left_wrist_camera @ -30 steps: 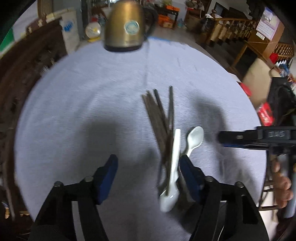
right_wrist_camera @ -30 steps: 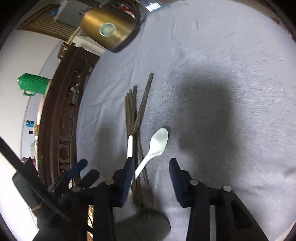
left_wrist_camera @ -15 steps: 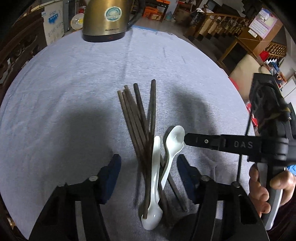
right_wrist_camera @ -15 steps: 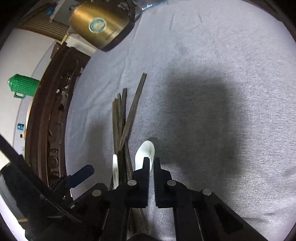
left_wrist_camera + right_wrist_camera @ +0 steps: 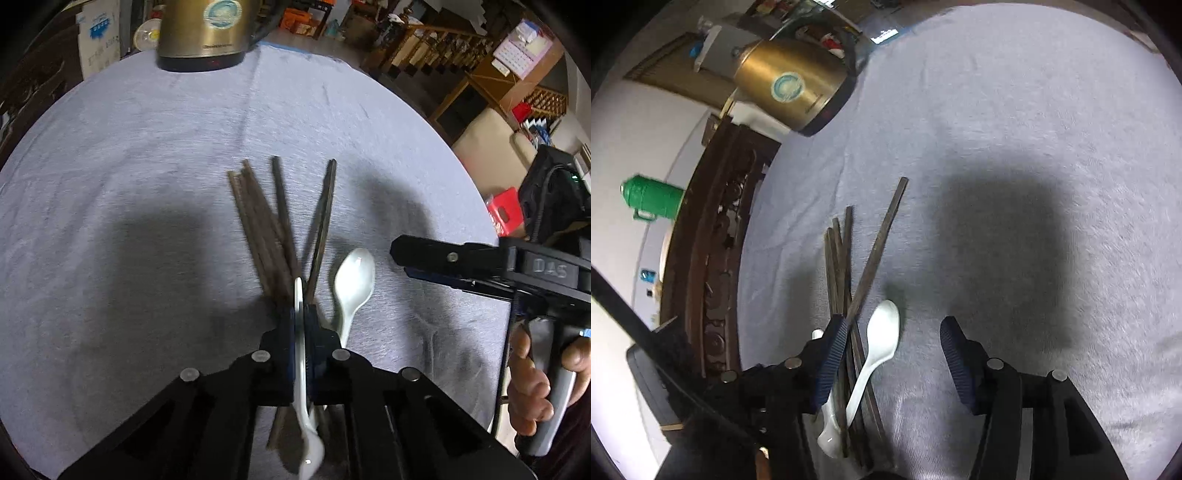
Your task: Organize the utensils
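Since half a second ago the left gripper [image 5: 303,325] has gone from spread wide to clenched on the handle of one white spoon [image 5: 305,417], while the right gripper [image 5: 892,363], then pinched shut, now stands spread apart.

Left wrist view: the held spoon sits on edge between the pads, its bowl hanging toward the camera, handle tip pointing at the chopsticks [image 5: 275,236]. The grip sits mid-handle, likely so the spoon can be pulled free of the fanned sticks it overlaps. A second spoon [image 5: 352,284] lies bowl-up just beside, on the grey tablecloth [image 5: 110,166]. The right tool's body enters from the side, gripped by a hand [image 5: 532,384]; raised letters on it read "DAS". A brass kettle [image 5: 207,33] stands at the far edge; its round label and small print are not legible.

Right wrist view: the open jaws straddle the free spoon [image 5: 881,347] without touching it; the left pad overlaps the chopsticks [image 5: 849,280]. The other spoon's bowl [image 5: 829,432] shows low down. The kettle [image 5: 786,85] bears a teal round sticker, text unreadable. A green flask [image 5: 652,197] stands off the table.
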